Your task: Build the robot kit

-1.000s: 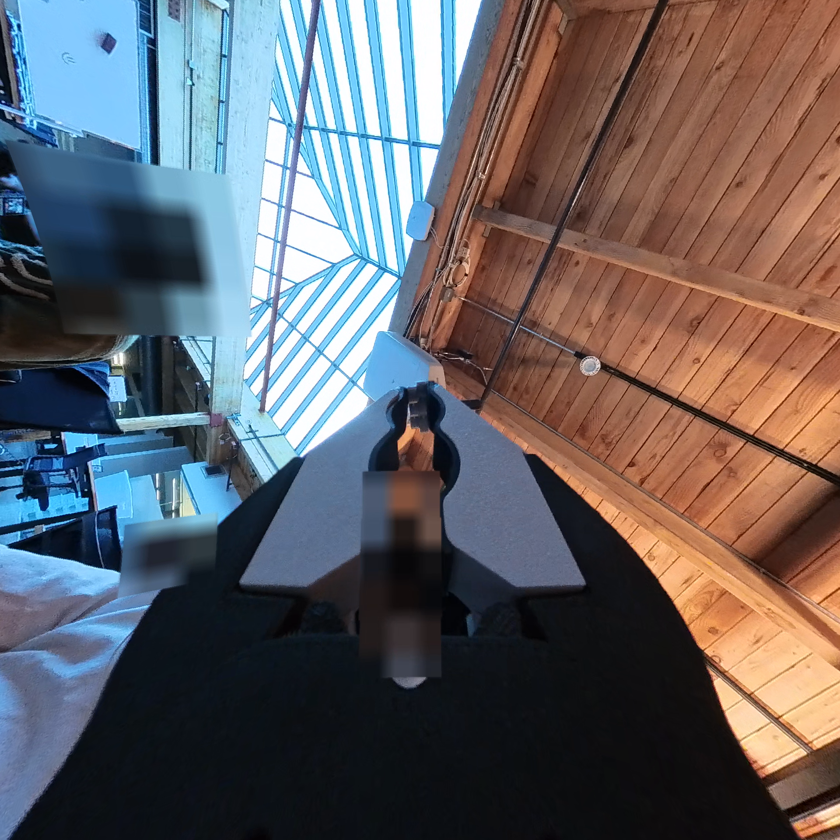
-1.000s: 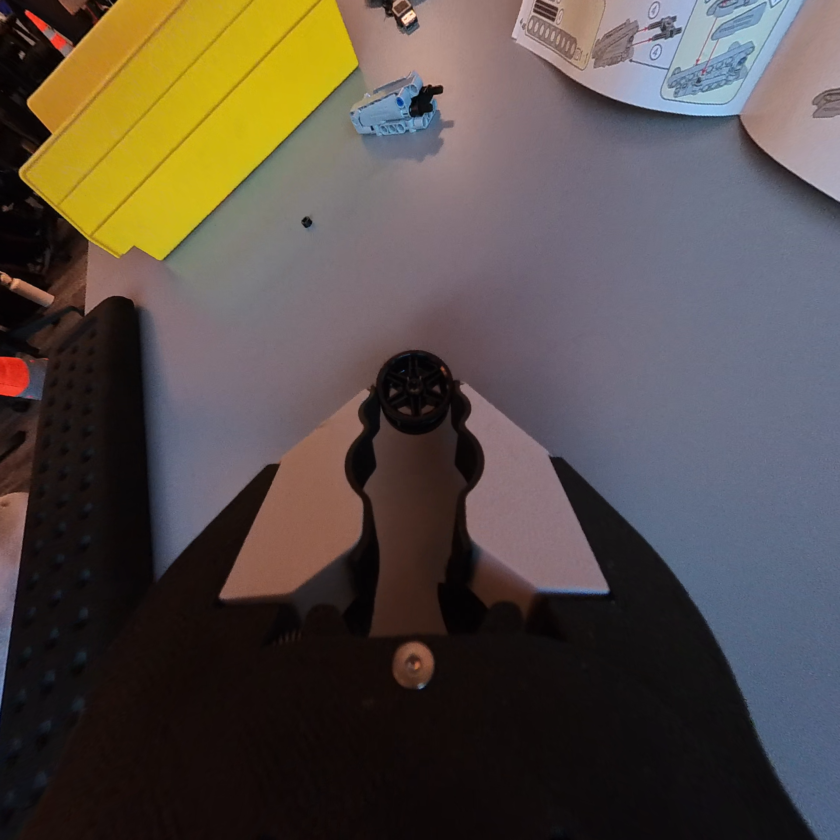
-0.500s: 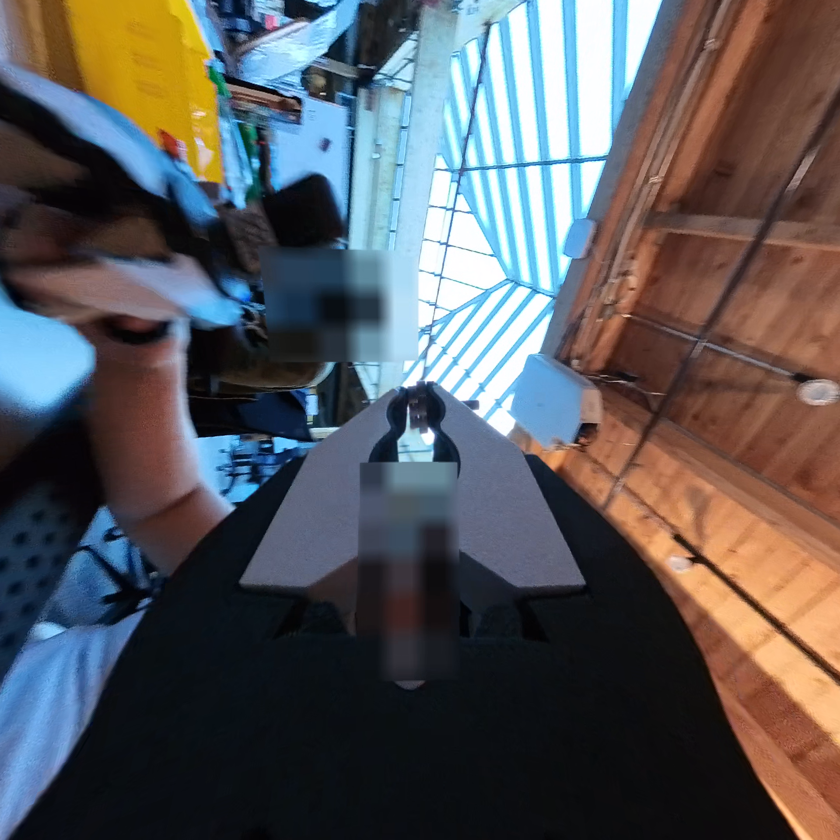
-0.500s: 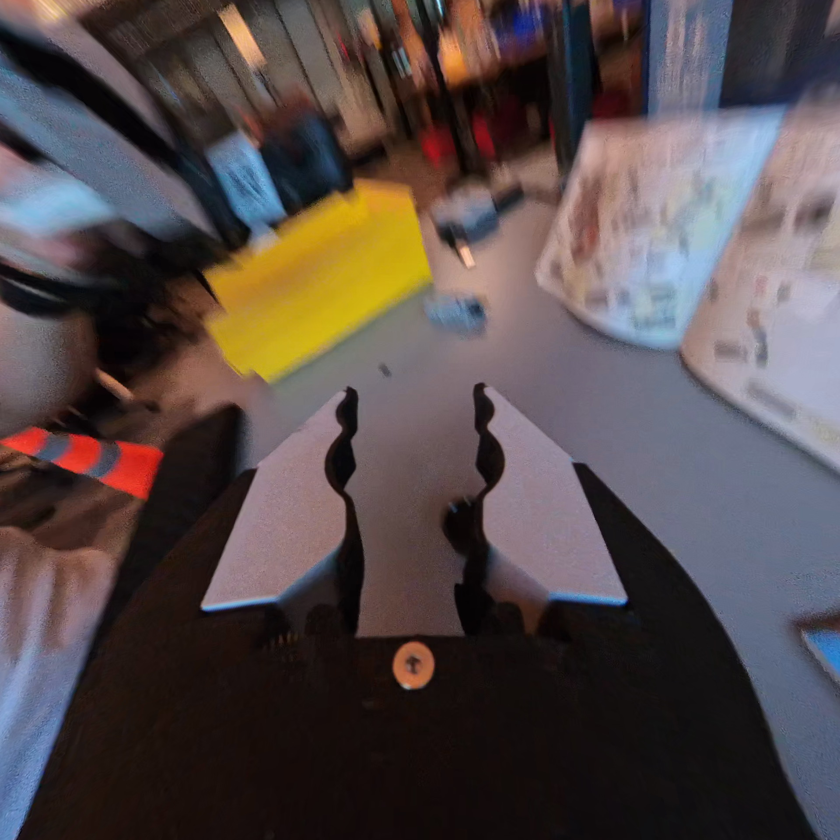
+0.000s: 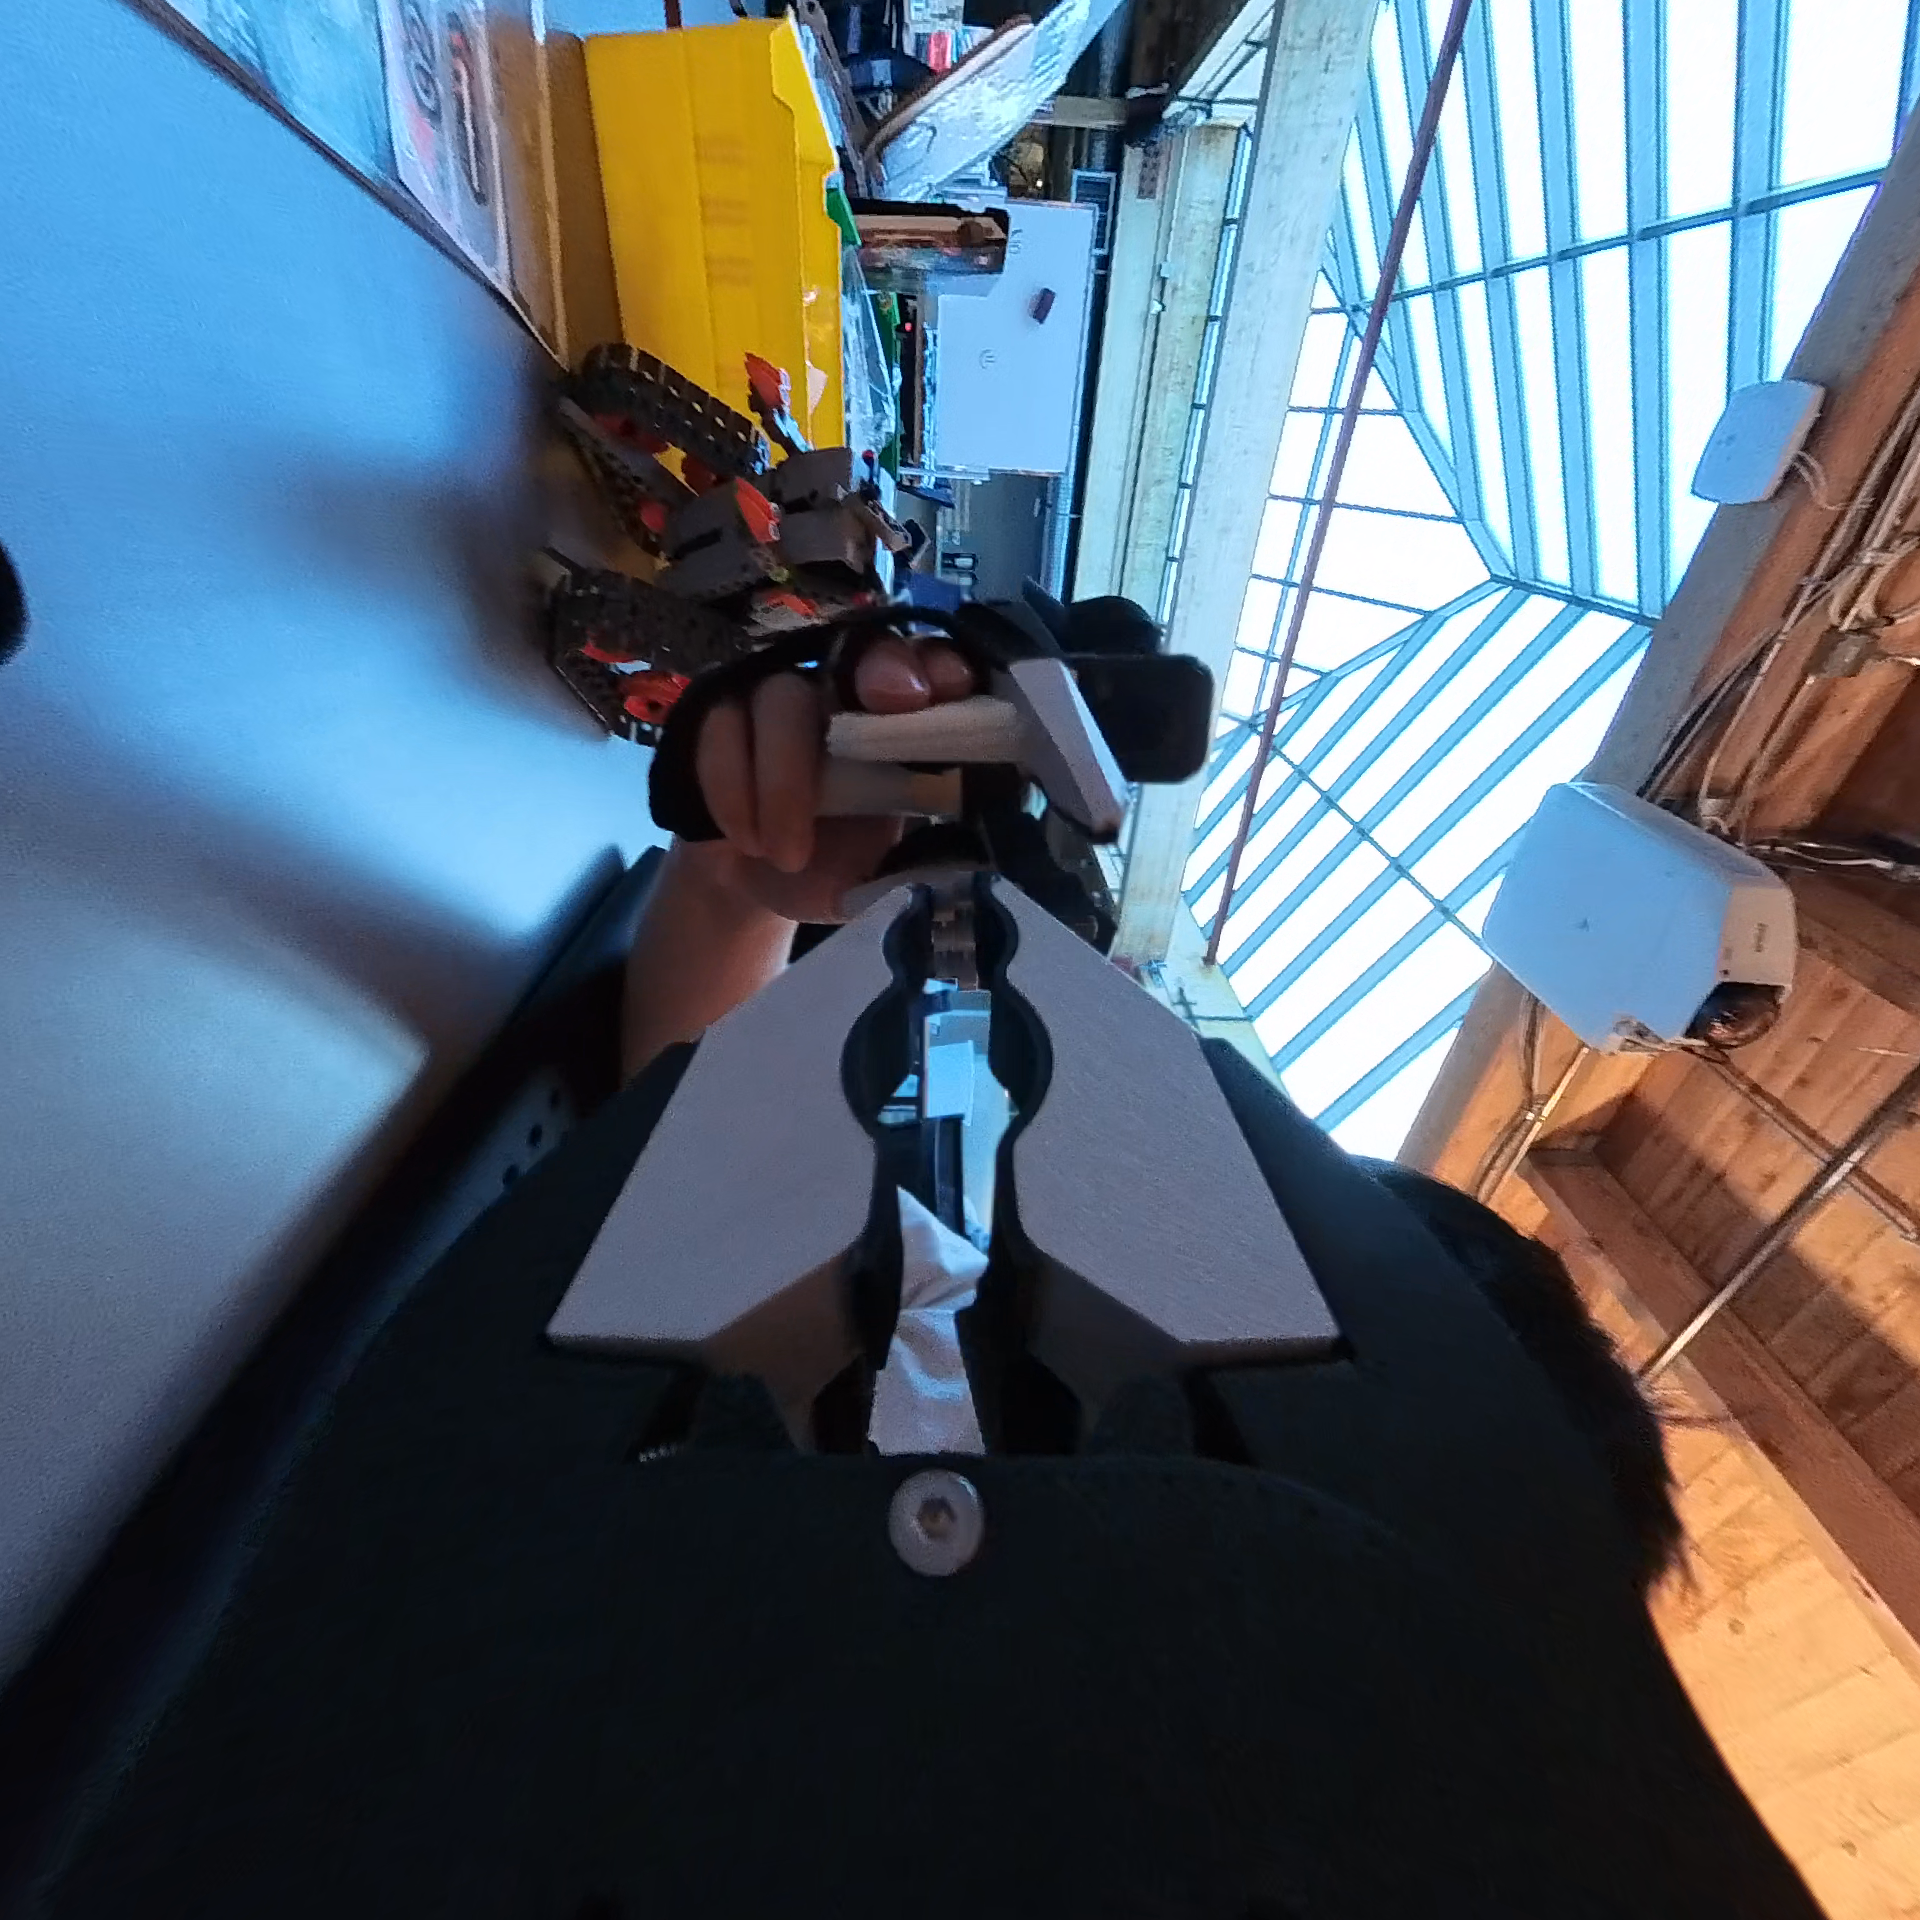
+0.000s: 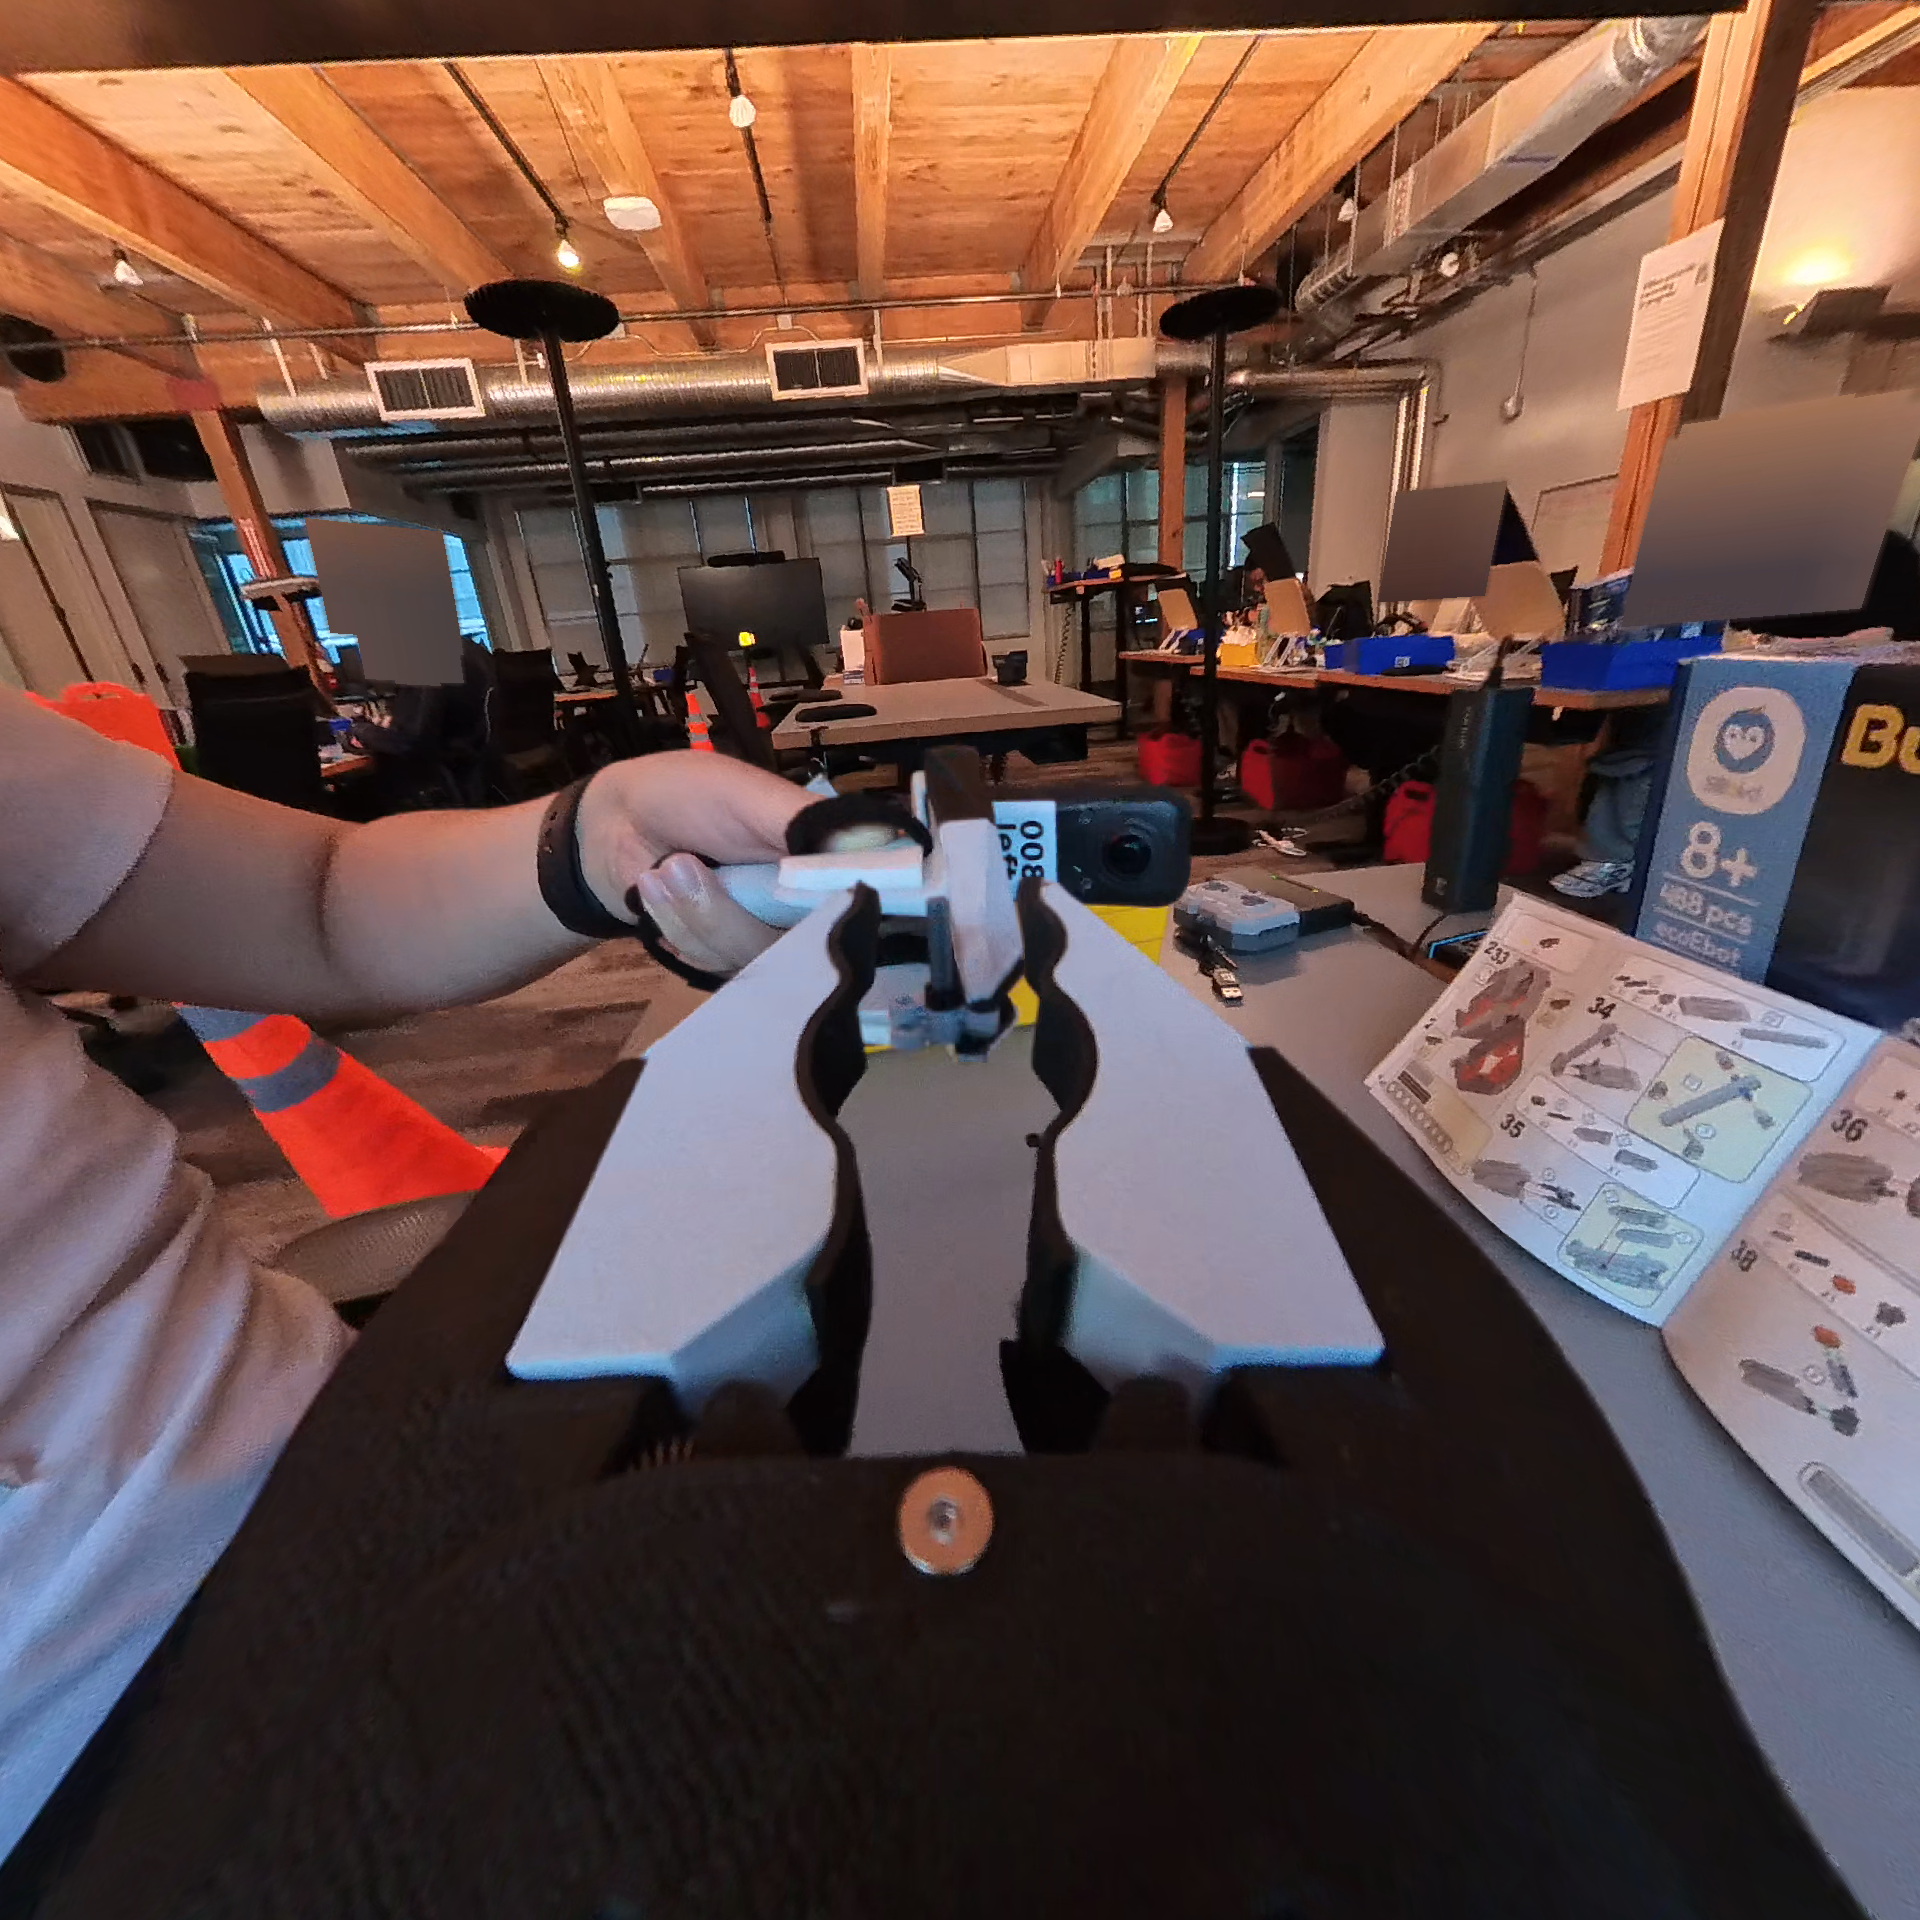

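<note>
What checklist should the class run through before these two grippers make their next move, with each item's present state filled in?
1. Left gripper shut on the small grey part: ok.
2. Right gripper jaws open, nothing between them: ok.
3. Part seen in line with the right gripper's gap: ok.
4. Part already within the right jaws' depth: cannot tell.
5. Instruction booklet open on the table: ok.

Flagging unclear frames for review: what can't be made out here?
- Left wrist view: the small grey part pinched in the left gripper is too small to identify.
- Left wrist view: the tracked brick model is partly hidden by the hand.
- Right wrist view: the instruction booklet is cut off by the right edge.
</note>
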Tool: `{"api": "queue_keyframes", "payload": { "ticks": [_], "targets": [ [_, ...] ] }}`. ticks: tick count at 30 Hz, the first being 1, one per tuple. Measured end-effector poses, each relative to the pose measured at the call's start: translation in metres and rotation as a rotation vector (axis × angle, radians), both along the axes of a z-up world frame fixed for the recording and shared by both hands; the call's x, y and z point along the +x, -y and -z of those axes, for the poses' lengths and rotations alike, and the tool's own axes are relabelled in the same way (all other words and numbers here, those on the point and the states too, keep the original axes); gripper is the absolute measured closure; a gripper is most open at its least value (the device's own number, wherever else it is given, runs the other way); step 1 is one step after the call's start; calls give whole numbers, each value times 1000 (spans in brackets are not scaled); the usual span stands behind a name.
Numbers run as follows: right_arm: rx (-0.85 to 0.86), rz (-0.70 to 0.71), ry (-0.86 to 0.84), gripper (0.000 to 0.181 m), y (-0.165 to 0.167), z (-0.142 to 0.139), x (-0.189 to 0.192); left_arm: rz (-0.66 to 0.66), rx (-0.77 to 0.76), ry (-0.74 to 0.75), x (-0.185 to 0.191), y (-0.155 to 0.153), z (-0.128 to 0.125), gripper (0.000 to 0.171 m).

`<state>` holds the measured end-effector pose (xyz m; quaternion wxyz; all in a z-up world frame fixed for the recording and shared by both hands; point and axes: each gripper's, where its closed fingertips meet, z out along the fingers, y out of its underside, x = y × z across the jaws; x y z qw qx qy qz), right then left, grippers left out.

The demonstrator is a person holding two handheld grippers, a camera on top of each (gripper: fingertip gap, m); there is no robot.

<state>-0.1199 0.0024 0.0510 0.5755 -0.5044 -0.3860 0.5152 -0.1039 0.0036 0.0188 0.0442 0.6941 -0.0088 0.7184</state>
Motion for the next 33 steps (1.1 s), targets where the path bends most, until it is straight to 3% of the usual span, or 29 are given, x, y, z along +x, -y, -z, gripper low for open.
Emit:
{"api": "queue_keyframes", "payload": {
  "ticks": [3,6,9,14,19,29,33],
  "targets": [
    [18,20,66,160,-2,9,-3,-8,9,-16,2,-2,6,166],
    [38,17,135,178,-2,20,-6,-15,7,-19,5,-4,9,166],
    [37,18,154,178,-2,22,-7,-27,38,-36,5,-5,12,166],
    [-50,-76,26,179,2,7,3,16,4,116,4,-1,-2,151],
    [-125,-108,-55,179,-5,2,13,8,-100,197,9,-1,0,149],
    [-186,-143,-59,179,-7,10,10,-69,-45,242,10,-13,-7,147],
    [-214,-174,-96,179,-6,8,10,-89,6,332,4,-13,-15,145]
  ]
}}
